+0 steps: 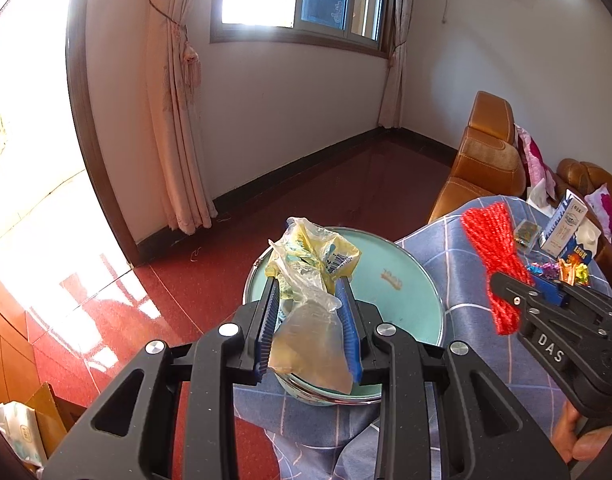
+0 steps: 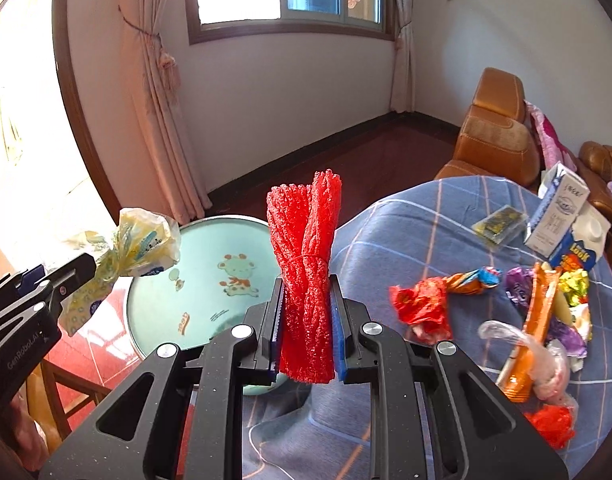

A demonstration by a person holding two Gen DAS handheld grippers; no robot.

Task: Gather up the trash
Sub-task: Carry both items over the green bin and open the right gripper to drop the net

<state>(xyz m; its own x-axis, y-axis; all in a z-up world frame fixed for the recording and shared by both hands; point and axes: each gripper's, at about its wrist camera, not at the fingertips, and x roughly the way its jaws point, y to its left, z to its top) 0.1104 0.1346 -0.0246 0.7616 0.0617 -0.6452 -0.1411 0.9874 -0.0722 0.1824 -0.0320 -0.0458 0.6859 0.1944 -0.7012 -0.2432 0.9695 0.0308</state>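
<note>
Both grippers are loaded over the pale-green basin (image 2: 210,264): the left gripper (image 1: 308,320) clamps a crumpled yellow plastic bag (image 1: 310,264), the right gripper (image 2: 306,320) pinches a red mesh net (image 2: 304,272). The basin looks empty. Wrappers (image 2: 546,320) and a milk carton (image 2: 558,216) remain on the checked cloth (image 2: 406,232) at three o'clock, so collection appears barely begun.

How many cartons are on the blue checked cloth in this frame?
2. A tall white milk carton stands at the far right edge of the blue checked cloth; a small blue-and-yellow drink carton lies against its base. Wrappers may hide others.
</note>
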